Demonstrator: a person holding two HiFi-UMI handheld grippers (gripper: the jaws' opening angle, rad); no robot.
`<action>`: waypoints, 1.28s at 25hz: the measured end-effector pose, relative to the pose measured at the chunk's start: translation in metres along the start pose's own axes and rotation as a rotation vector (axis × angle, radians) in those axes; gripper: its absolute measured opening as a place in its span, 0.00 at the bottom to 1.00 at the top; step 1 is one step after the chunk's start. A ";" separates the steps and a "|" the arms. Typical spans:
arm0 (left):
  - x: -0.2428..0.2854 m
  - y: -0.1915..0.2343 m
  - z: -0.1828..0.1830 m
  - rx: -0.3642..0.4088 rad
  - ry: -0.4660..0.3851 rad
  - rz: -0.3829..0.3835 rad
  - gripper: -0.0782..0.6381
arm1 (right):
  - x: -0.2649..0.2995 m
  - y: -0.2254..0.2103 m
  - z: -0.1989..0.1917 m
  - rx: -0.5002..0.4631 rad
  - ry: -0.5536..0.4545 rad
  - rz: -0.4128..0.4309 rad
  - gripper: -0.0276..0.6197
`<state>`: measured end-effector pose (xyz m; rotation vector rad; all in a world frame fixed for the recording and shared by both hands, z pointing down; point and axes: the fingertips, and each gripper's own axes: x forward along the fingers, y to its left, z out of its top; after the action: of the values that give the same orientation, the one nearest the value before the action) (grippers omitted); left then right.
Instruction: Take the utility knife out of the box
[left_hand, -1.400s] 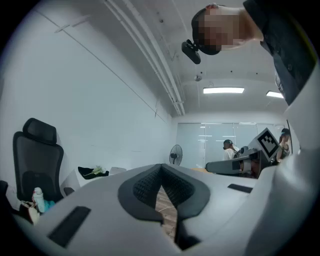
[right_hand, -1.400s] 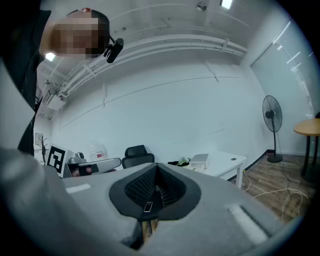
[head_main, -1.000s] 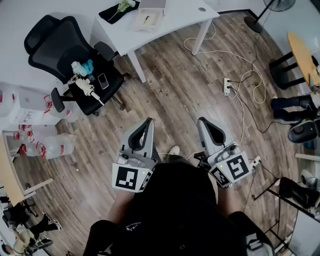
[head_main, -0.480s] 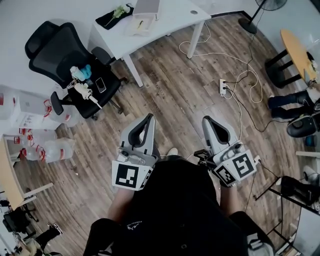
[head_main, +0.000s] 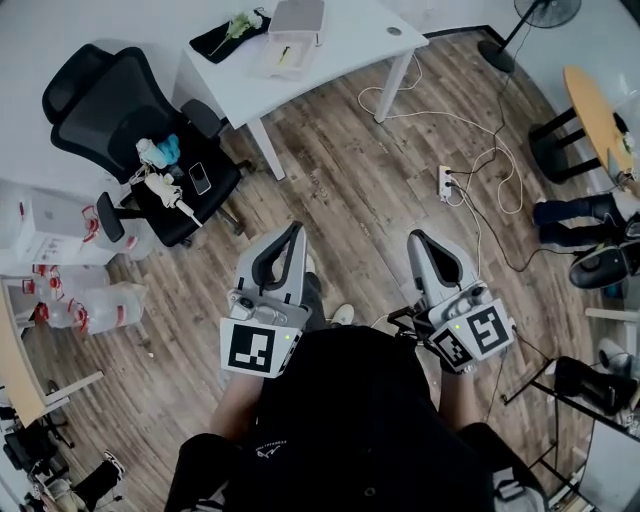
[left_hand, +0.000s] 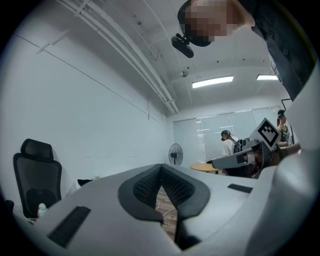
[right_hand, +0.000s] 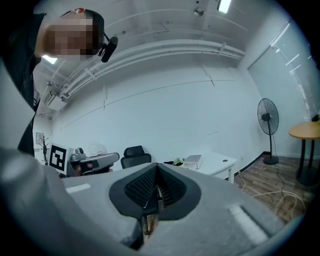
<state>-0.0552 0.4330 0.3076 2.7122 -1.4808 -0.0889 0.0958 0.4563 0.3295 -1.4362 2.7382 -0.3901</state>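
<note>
A white table (head_main: 340, 50) stands at the far end of the room, well ahead of both grippers. On it sits a shallow pale box (head_main: 283, 55) with something small and yellowish inside; the knife itself is too small to make out. A grey flat case (head_main: 297, 17) lies just behind it. The box (right_hand: 192, 161) also shows on the table in the right gripper view. My left gripper (head_main: 295, 232) (left_hand: 161, 167) is held level over the wooden floor, jaws shut and empty. Beside it, my right gripper (head_main: 420, 240) (right_hand: 156, 167) is also shut on nothing.
A black office chair (head_main: 150, 150) loaded with small items stands left of the table. A power strip (head_main: 443, 182) and loose white cables lie on the floor to the right. A round wooden table (head_main: 600, 110), a fan (head_main: 545, 12) and seated people are farther right. Bags (head_main: 90, 300) line the left wall.
The view has drifted slightly toward the table, and both grippers have shifted a little with the person. Their jaws stay shut and empty.
</note>
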 end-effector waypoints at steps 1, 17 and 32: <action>0.006 0.008 0.000 -0.003 -0.003 0.002 0.12 | 0.009 0.000 0.002 0.000 -0.001 0.003 0.05; 0.081 0.134 -0.001 -0.033 -0.011 -0.054 0.12 | 0.152 -0.008 0.032 -0.058 -0.026 -0.064 0.05; 0.092 0.199 -0.001 -0.017 -0.004 -0.034 0.12 | 0.225 0.006 0.031 -0.076 -0.006 -0.029 0.05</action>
<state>-0.1726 0.2478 0.3201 2.7260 -1.4280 -0.1084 -0.0344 0.2701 0.3189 -1.4938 2.7585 -0.2842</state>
